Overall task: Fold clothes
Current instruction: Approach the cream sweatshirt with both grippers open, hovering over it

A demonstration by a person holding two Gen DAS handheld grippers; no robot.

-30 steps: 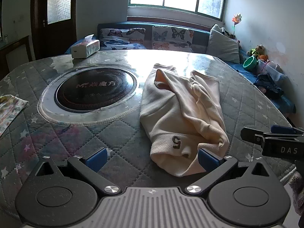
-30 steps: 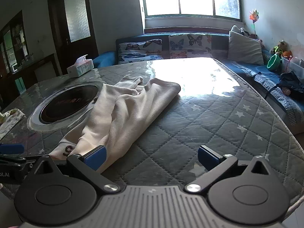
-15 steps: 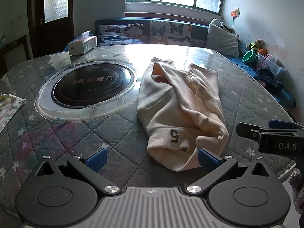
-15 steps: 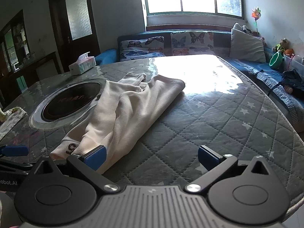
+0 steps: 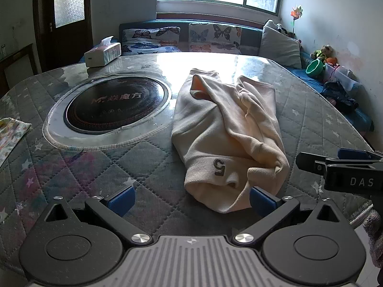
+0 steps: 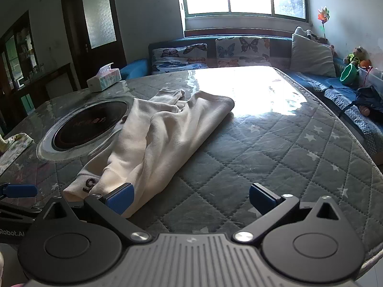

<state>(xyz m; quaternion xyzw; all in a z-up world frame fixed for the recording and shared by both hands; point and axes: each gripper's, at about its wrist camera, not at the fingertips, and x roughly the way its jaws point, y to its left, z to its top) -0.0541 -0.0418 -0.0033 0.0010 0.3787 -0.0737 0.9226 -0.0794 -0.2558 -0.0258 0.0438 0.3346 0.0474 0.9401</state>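
tissue box (image 5: 103, 54): tissue sticking out | cream garment (image 5: 227, 131): crumpled on table (image 5: 119, 167) | left gripper (image 5: 191, 198), right gripper (image 6: 190, 197): released, empty

Both wrist views look low across the table (image 5: 100, 167), sharing the garment (image 6: 153, 143)

Home living room, sofa (image 6: 215, 52), tissue box (image 5: 103, 55)

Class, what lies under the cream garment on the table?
The cream garment rests on the quilted table cover, overlapping the round cooktop's rim. Anything beneath its folds is hidden.
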